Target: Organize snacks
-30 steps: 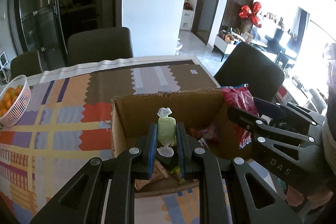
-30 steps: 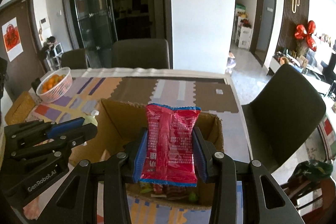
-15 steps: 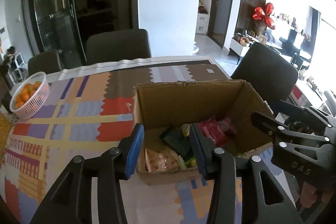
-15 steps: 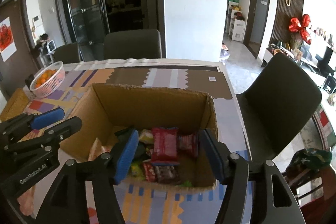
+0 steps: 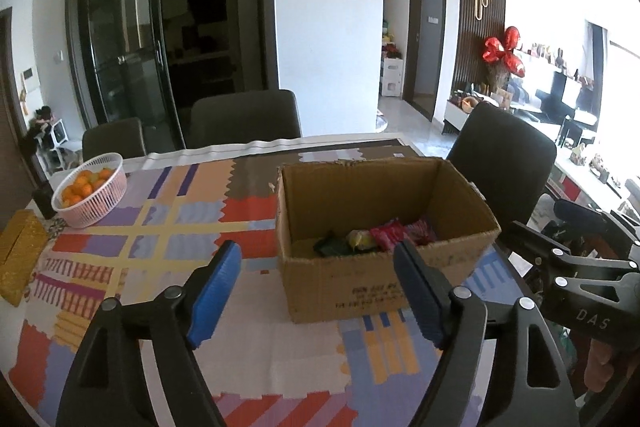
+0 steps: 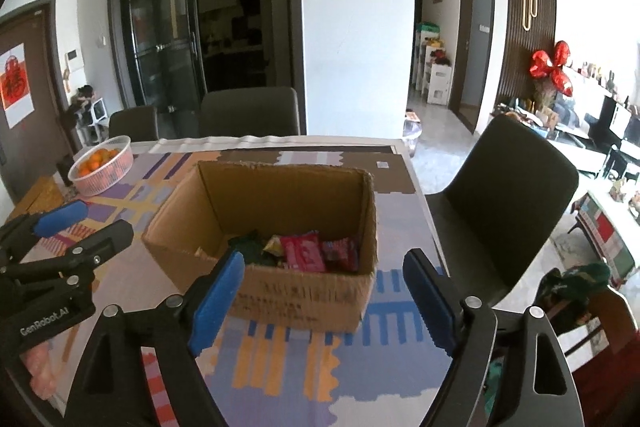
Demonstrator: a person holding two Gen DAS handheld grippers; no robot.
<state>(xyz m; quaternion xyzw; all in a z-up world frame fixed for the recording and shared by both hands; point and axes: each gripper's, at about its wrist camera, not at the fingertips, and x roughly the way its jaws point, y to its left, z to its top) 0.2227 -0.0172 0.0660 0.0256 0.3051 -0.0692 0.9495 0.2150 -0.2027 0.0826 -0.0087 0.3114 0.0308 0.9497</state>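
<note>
An open cardboard box (image 5: 352, 291) stands on the patterned table; it also shows in the right wrist view (image 6: 304, 303). Inside lie several snack packets, among them a red one (image 6: 302, 251) and a green-yellow candy (image 5: 360, 241). My left gripper (image 5: 320, 291) is open and empty, held back from the box's near wall. My right gripper (image 6: 324, 291) is open and empty, also held back in front of the box. The right gripper shows at the right edge of the left wrist view (image 5: 576, 267), and the left gripper at the left edge of the right wrist view (image 6: 60, 255).
A white basket of oranges (image 5: 90, 195) sits at the table's far left, next to a yellow box (image 5: 18, 259). Dark chairs stand behind the table (image 5: 246, 119) and at its right (image 5: 504, 163). The table's right edge is close to the box.
Both grippers let go of their snacks, the green candy and the red packet, which now lie in the box. Both opened wide and drew back from the box.
</note>
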